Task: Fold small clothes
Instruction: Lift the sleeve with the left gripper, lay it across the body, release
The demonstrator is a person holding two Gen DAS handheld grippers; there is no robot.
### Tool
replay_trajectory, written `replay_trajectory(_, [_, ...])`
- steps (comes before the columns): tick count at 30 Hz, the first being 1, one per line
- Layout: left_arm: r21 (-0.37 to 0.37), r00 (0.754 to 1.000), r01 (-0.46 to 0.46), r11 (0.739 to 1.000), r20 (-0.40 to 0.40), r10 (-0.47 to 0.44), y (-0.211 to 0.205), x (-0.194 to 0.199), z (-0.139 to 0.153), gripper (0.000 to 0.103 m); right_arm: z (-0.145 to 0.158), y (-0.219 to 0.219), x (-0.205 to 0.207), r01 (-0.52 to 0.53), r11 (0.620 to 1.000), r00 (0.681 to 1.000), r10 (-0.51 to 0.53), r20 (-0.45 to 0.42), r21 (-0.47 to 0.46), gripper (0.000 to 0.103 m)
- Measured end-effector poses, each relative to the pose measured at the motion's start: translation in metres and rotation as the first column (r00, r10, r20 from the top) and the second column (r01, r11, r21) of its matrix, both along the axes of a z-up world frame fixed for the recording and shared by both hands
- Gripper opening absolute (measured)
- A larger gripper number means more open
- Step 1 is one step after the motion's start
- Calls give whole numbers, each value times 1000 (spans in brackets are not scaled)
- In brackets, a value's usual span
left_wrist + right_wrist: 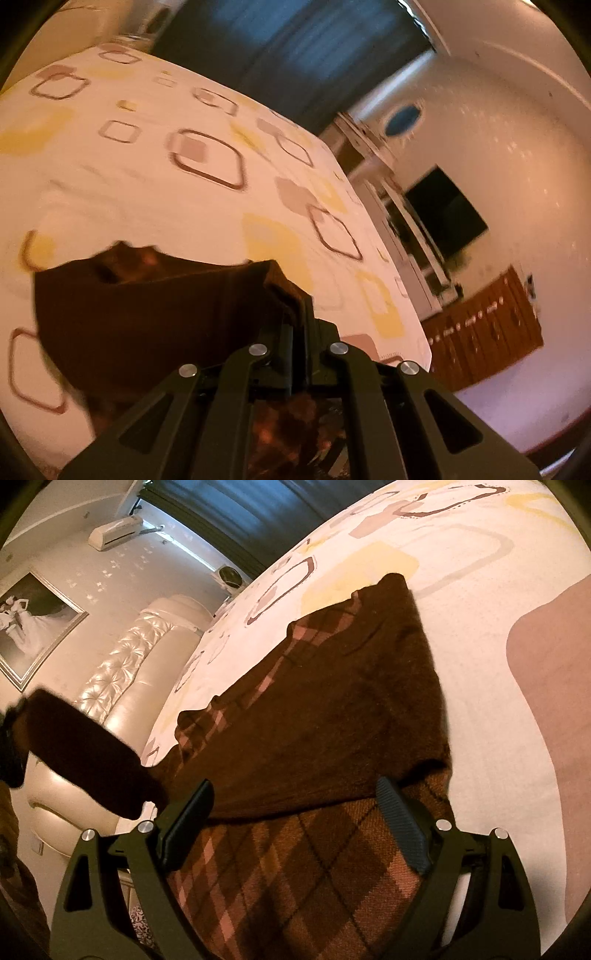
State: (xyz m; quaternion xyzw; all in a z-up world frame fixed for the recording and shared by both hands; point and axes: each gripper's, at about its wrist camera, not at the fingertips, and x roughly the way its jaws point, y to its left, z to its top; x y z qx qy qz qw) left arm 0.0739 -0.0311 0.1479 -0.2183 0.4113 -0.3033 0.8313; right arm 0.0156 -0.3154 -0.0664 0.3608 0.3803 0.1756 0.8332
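A small brown garment with an argyle front (325, 716) lies on the patterned bed sheet (498, 602), partly folded so its plain inner side faces up. My left gripper (295, 314) is shut on a brown edge of the garment (155, 314) and holds it lifted above the sheet (147, 177). In the right wrist view that lifted part shows as a dark sleeve (85, 753) at the left. My right gripper (295, 797) is open, its fingers either side of the garment's argyle part, holding nothing.
The bed's padded cream headboard (122, 672) is at the left in the right wrist view. A framed picture (33, 627) and an air conditioner (114, 533) are on the wall. The bed's edge, a dark screen (447, 214) and a wooden cabinet (487, 328) lie right in the left view.
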Motion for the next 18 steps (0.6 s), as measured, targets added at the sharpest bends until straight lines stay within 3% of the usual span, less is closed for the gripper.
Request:
replay_trajectory(5, [33,997,69,997,-46,-68,-63,18,-26,4,0,0,-1,-3,1000,1000,3,9,-9,89])
replay_trajectory(11, [90,983,133,987,-142,-120,-131,41,-84,4,-2,-6,-2,-14,999,1000,13,28,32,89])
replay_trajectory(18, [143,962,177,974,-234,-140,-175,51,-134,4,-2,-5,-3,-27,999,999,25,46,29,89])
